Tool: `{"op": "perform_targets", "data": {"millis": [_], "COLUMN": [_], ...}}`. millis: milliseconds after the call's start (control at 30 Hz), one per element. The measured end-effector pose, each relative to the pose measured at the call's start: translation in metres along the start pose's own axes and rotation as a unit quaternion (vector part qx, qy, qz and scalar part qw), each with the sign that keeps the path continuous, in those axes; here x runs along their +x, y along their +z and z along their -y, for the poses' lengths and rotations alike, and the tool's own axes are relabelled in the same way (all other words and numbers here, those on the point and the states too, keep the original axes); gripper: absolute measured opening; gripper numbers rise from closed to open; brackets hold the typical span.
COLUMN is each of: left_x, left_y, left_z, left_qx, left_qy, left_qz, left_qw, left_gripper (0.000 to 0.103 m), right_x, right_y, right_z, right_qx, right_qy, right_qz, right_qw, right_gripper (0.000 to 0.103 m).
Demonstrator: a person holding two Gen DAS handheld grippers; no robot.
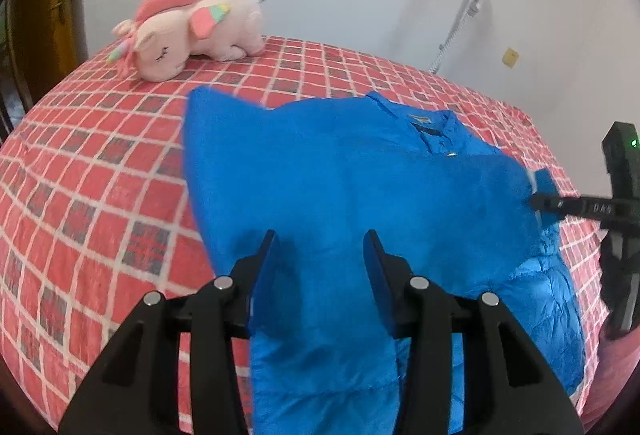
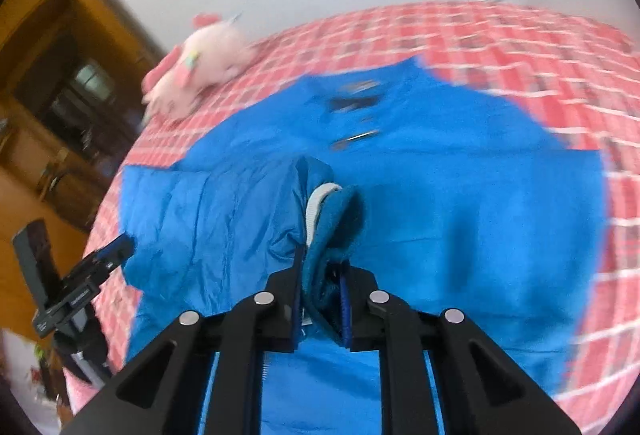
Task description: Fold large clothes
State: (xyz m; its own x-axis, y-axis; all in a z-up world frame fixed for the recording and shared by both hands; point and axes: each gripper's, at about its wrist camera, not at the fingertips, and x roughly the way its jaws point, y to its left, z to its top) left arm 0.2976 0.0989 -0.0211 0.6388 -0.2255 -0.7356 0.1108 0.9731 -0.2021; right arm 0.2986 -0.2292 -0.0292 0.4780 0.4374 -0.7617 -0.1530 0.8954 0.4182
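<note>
A blue jacket (image 1: pixel 352 175) is spread on a bed, over a red checked cover (image 1: pixel 88 171). Its collar (image 1: pixel 432 123) lies toward the far side, next to a dark label and a small metal snap. In the left wrist view one sleeve (image 1: pixel 208 139) is laid out to the left. Quilted fabric is seen bunched at the lower right.

A cuff (image 2: pixel 336 219), with a pale lining at its edge, is pinched between the pads of the right gripper (image 2: pixel 322 275). The jaws are pressed nearly together on the folded fabric. The cuff stands raised above the jacket's body. In the left wrist view the same gripper (image 1: pixel 538 201) is seen from the side at the jacket's right edge, with a green light on the body behind it.

The left gripper (image 1: pixel 320 247) is held over the near hem, partly spread. Blue fabric is seen between and below its jaws, but whether the pads press on it cannot be told. In the right wrist view it (image 2: pixel 116 249) appears at the jacket's left edge.

A pink plush unicorn (image 1: pixel 188 31) lies on the far left of the bed, well apart from the jacket. A white wall stands behind the bed, with a shower rail (image 1: pixel 468 3) mounted on it. Wooden furniture (image 2: pixel 60 107) is seen at the left. The right wrist view is blurred.
</note>
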Motion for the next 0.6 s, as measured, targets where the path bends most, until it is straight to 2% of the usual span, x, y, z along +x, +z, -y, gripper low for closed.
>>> {"op": "perform_targets", "data": {"millis": [133,267,400,467,600], "left_x": [0.014,0.032,0.060,0.076,0.084], "left_y": [0.005,0.012,0.017,0.016,0.012], "left_z": [0.019,0.030,0.032,0.024,0.018], "left_qx": [0.023,0.033,0.040,0.023,0.019], "left_qy": [0.013,0.015,0.027,0.020,0.012], "left_qz": [-0.011,-0.029,-0.054,-0.074,-0.079], "left_qw": [0.9996,0.9989,0.9974,0.9968,0.9966], "left_gripper": [0.043,0.043,0.043,0.043,0.044], "right_x": [-0.025,-0.042,-0.036,-0.027,-0.016], "right_y": [-0.001,-0.007,-0.015,-0.021,-0.024], "right_z": [0.047,0.094,0.120,0.131,0.136], "right_qx": [0.034,0.077,0.095,0.105,0.106], "right_qy": [-0.053,-0.078,-0.089,-0.080,-0.075], "right_qz": [0.023,0.033,0.020,0.012,0.010], "right_qw": [0.998,0.993,0.991,0.991,0.991], "right_gripper": [0.014,0.014,0.014,0.014,0.016]}}
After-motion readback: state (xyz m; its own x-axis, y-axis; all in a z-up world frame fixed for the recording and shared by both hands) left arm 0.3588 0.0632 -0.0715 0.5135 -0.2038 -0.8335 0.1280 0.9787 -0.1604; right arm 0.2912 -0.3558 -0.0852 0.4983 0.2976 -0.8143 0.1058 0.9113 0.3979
